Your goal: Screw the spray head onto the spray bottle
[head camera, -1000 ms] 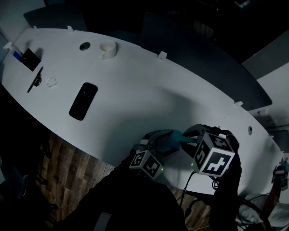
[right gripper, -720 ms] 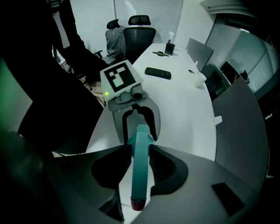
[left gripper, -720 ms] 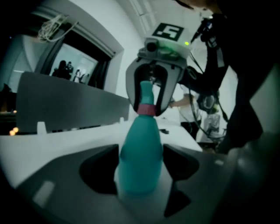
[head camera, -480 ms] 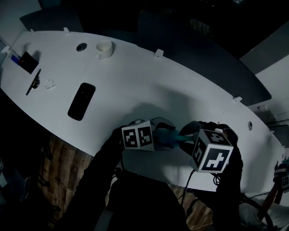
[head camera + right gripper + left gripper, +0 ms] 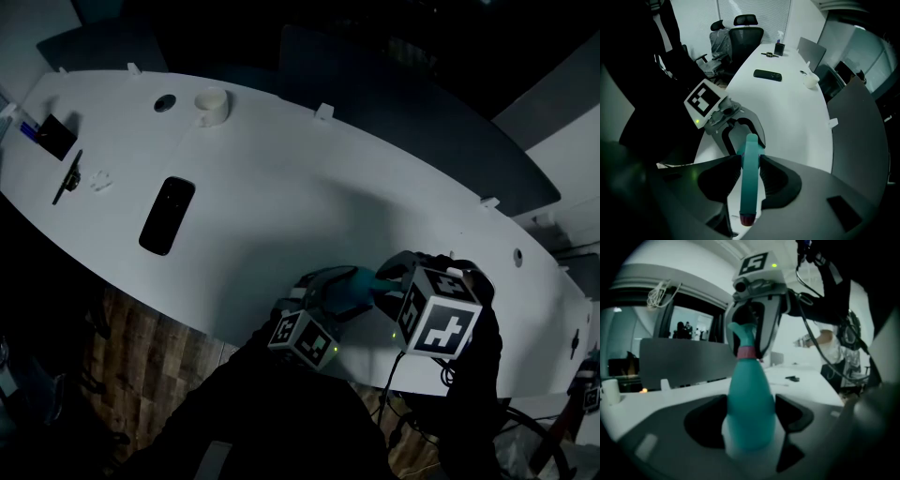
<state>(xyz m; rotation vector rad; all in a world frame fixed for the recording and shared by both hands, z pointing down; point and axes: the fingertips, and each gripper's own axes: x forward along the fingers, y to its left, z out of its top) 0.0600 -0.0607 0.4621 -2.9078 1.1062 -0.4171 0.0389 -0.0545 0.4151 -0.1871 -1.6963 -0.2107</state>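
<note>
Dimly lit office. Looked down on a long white surface (image 5: 309,206) with a dark phone (image 5: 166,215) at left and a white cup (image 5: 212,105) at upper left. Held the teal spray bottle (image 5: 749,385) upright at lower centre, by the surface's near edge, clamped around its body by the left tool (image 5: 751,420). Gripped the spray head (image 5: 749,197) from above with the right tool (image 5: 749,161), closed on both its sides, over a pink collar (image 5: 746,352).

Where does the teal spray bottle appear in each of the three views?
Head view: teal spray bottle, low, right of centre.
Left gripper view: bottle at centre, gripped by the jaws.
Right gripper view: its spray head, low centre, between the jaws.
Shared landmark: white cup, in all three.
</note>
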